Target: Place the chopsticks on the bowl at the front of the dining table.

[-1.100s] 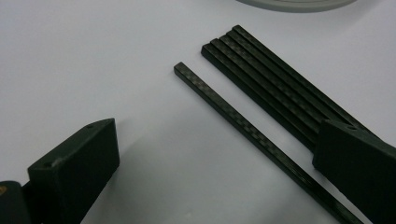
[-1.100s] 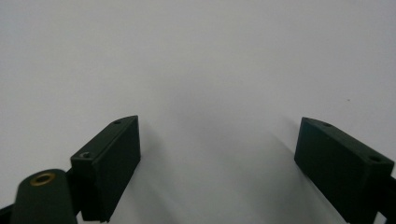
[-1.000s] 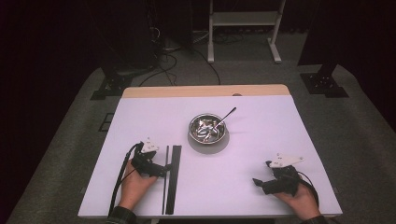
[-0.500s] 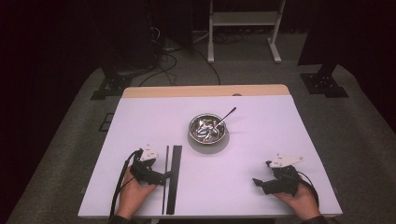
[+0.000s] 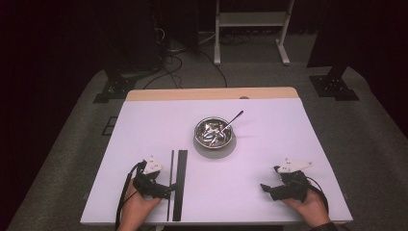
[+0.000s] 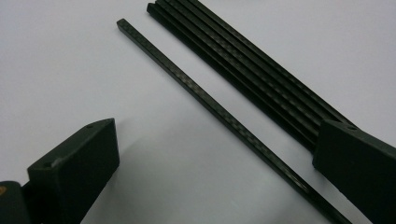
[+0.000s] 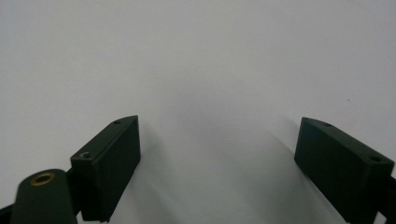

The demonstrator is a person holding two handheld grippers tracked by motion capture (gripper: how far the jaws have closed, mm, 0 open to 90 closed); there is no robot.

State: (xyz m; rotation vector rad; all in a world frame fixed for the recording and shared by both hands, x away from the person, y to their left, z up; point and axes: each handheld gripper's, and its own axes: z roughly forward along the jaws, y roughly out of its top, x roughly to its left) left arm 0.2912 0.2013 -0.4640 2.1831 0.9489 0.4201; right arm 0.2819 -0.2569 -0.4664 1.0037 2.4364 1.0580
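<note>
To lift the single thin black rod (image 6: 219, 114) cleanly, the left gripper (image 5: 166, 189), at about 7 o'clock from the bowl (image 5: 214, 133), should straddle only that rod (not the 1 bundle of rods (image 6: 252, 70) beside it), its jaws wide and gripping nothing, as are the right gripper's (image 7: 219, 168).

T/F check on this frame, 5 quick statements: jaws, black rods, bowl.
1. The left gripper has its jaws open astride the single black rod. True.
2. The right gripper is shut on a rod. False: it is open over bare table.
3. The metal bowl sits beyond both grippers, mid-table. True.
4. The single black rod lies stacked on top of the rod bundle. False: it lies flat beside the bundle, apart from it.
5. The bowl is upside down. False: it stands upright, a utensil handle sticking out over its rim.
</note>
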